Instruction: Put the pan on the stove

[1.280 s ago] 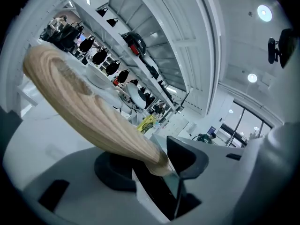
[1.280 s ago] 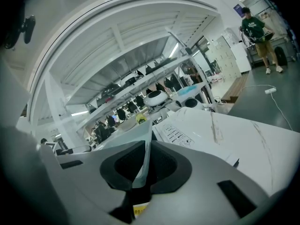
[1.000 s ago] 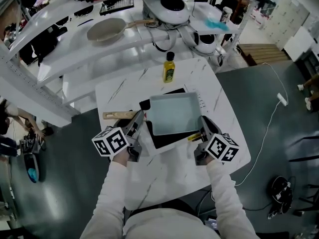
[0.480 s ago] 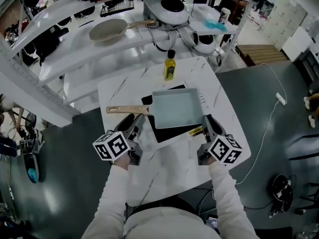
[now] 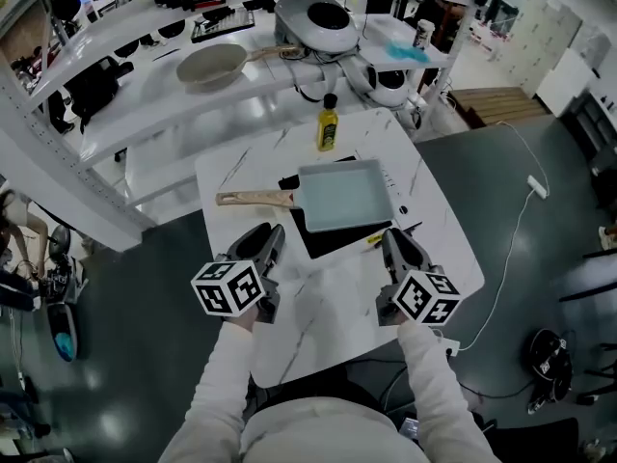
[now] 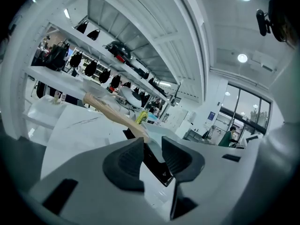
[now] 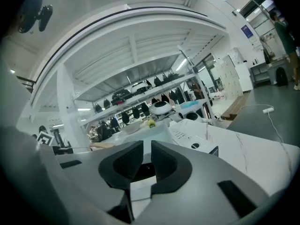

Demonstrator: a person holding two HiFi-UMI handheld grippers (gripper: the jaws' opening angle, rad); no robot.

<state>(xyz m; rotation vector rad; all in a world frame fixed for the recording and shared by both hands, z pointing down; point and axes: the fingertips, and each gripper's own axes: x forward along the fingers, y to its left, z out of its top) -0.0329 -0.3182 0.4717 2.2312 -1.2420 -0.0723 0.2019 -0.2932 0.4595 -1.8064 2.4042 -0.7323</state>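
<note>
A rectangular pale blue pan (image 5: 345, 197) with a wooden handle (image 5: 253, 199) sits on the black stove (image 5: 323, 242) on the white marble table (image 5: 318, 307). The handle points left. My left gripper (image 5: 271, 242) hangs in front of the stove's left corner, clear of the handle. Its jaws are closing with nothing between them. In the left gripper view the handle (image 6: 110, 112) shows beyond the left gripper (image 6: 152, 154). My right gripper (image 5: 390, 243) is at the stove's front right corner, its jaws almost together and empty, as the right gripper view (image 7: 146, 161) also shows.
A yellow oil bottle (image 5: 329, 125) stands at the table's far edge. On the shelf behind lie a round pan (image 5: 212, 64) and a white domed appliance (image 5: 313, 19). A cable with a plug (image 5: 536, 186) lies on the grey floor at the right.
Both grippers have drawn back toward me, away from the pan. The left gripper has left the wooden handle. The pan stays on the stove.
</note>
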